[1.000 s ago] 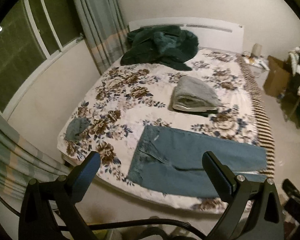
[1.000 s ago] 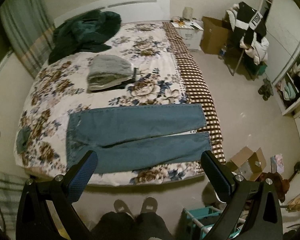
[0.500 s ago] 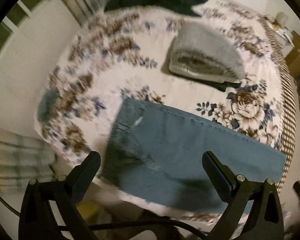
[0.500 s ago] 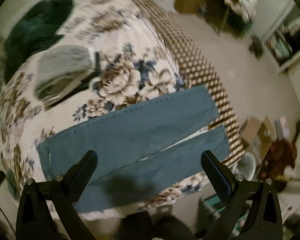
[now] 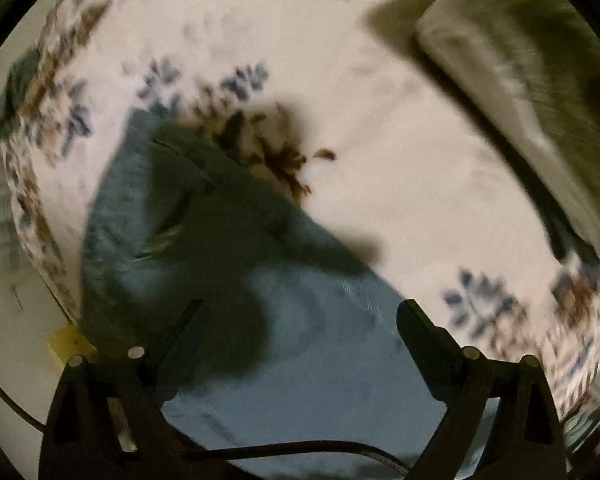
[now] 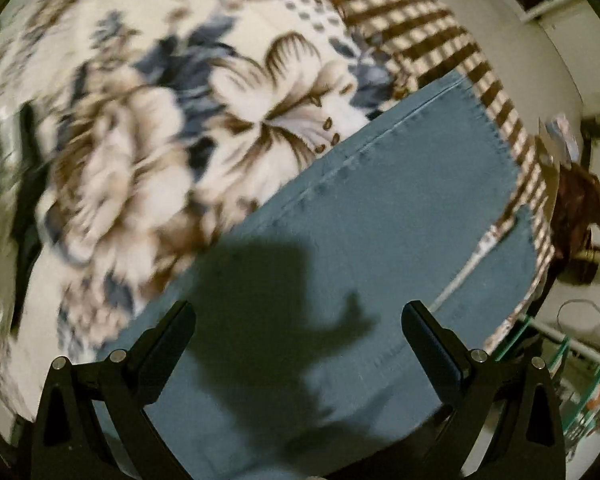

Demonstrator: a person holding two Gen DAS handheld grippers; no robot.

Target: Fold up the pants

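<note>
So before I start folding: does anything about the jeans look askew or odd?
Nothing stands out. The jeans lie flat on the floral bedspread, legs side by side, their hems at the bed's checkered edge. Both left gripper and right gripper are open above them.

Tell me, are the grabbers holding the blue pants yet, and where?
No, nothing is held. The left gripper and right gripper are both wide open above the blue pants, which lie flat on the flowery bed cover.

Matt blue denim pants (image 6: 380, 220) on soft, fuzzy floral blanket (image 6: 148, 152)
</note>
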